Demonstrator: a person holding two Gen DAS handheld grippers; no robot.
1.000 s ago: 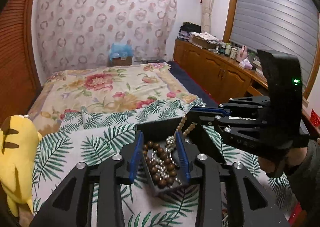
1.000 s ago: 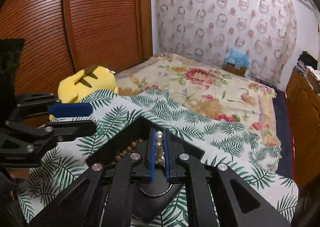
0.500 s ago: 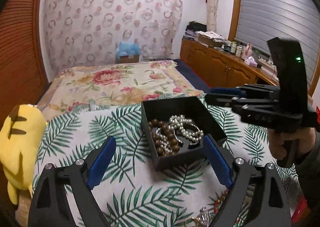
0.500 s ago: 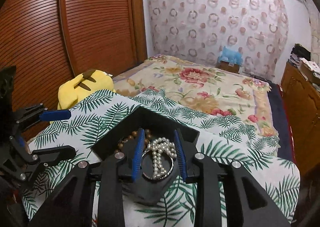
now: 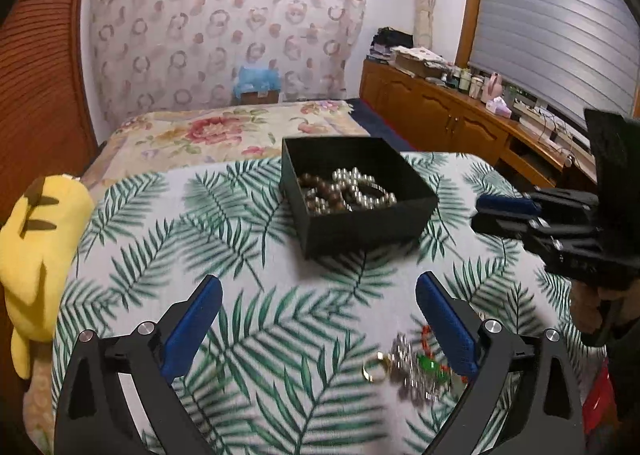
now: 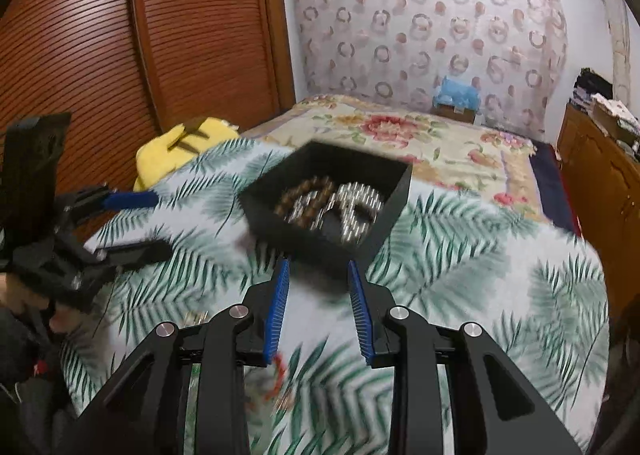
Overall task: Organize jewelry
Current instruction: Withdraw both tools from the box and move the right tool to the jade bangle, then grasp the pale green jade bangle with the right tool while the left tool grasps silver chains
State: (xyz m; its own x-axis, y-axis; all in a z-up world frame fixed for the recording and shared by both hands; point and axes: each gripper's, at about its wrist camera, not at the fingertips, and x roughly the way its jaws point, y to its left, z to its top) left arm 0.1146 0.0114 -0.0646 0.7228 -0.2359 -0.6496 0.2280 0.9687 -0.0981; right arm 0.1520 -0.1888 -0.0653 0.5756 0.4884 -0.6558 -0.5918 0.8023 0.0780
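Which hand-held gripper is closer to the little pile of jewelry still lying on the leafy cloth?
Left hand-held gripper: the loose jewelry pile lies beside its right finger. Right hand-held gripper hovers farther off.

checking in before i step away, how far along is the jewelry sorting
Done: a pearl strand and brown bead bracelet lie in the black box. In hand: nothing; left gripper and right gripper are open, empty. Left: the loose jewelry pile on the leaf-print cloth.

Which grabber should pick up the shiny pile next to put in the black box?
Probably the left gripper: it is wide open, and the loose jewelry pile lies just inside its right finger. The right gripper is narrower and faces the black box.
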